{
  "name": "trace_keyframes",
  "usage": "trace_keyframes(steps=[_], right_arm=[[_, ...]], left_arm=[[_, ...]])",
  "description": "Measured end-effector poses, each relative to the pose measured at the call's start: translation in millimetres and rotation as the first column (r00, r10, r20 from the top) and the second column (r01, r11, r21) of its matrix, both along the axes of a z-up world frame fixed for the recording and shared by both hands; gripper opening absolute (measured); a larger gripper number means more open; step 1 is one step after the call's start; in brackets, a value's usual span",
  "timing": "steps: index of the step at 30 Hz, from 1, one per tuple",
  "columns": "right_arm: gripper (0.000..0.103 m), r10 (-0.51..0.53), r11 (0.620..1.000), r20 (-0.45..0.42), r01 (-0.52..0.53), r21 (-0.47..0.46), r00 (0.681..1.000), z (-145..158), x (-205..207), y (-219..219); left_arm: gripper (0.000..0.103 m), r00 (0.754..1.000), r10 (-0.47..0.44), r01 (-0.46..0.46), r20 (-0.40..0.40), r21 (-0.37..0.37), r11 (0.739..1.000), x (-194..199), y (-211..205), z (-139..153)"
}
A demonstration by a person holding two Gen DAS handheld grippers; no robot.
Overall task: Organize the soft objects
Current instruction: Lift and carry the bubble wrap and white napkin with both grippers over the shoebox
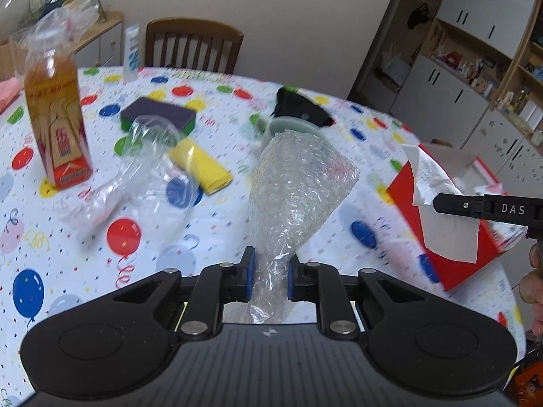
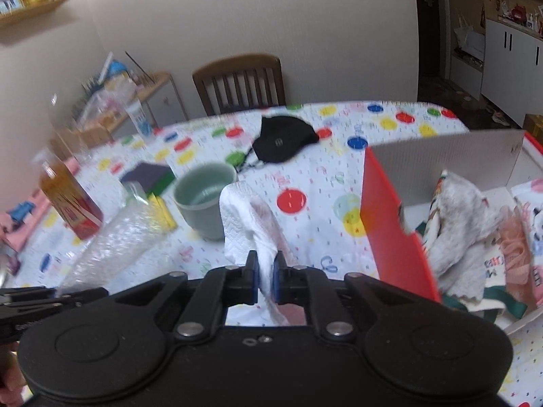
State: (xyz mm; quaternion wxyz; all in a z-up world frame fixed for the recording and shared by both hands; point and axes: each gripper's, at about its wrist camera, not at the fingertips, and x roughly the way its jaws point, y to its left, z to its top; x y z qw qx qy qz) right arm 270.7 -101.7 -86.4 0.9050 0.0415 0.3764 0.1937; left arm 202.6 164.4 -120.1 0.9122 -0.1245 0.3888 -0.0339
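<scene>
While the left gripper (image 1: 268, 276) pinches the bubble wrap (image 1: 295, 186) up off the table (image 1: 85, 237), the right gripper (image 2: 265, 279) is squeezed tight on a white paper towel (image 2: 246, 224) beside the red box (image 2: 390, 224). Some cloths (image 2: 458, 237) already lie in the box. I think the job is partly done: the yellow cloth (image 1: 200, 166), sponge (image 1: 157, 115) and black mask (image 2: 283, 142) wait on the table.

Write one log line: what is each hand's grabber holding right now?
left gripper: shut on bubble wrap | right gripper: shut on paper towel | red box: open

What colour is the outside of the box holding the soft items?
Red outside, white inside; the box shows best in the right wrist view.
</scene>
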Motion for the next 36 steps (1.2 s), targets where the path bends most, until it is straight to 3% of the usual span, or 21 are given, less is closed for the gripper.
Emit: trace_keyframes(steps=[11, 19, 26, 36], right_arm=[[0.007, -0.008, 0.997, 0.045, 0.005, 0.074, 0.999, 42.6, -3.7, -37.9], [0.007, -0.031, 0.994, 0.109, 0.019, 0.109, 0.994, 69.7, 3.5, -79.0], [0.007, -0.076, 0.99, 0.133, 0.058, 0.13, 0.988, 80.4, 17.7, -125.1], [0.007, -0.132, 0.987, 0.149, 0.116, 0.109, 0.98, 78.4, 35.7, -184.8]], left_arm=[[0.017, 0.995, -0.057, 0.059, 0.082, -0.023, 0.998, 5.3, -36.4, 49.8], [0.017, 0.985, -0.096, 0.097, 0.145, 0.0, 0.995, 22.1, -74.4, 77.7], [0.017, 0.968, -0.141, 0.142, 0.208, 0.008, 0.99, 39.3, -117.5, 106.6], [0.017, 0.952, -0.221, 0.227, 0.21, -0.005, 0.974, 67.6, -186.4, 120.0]])
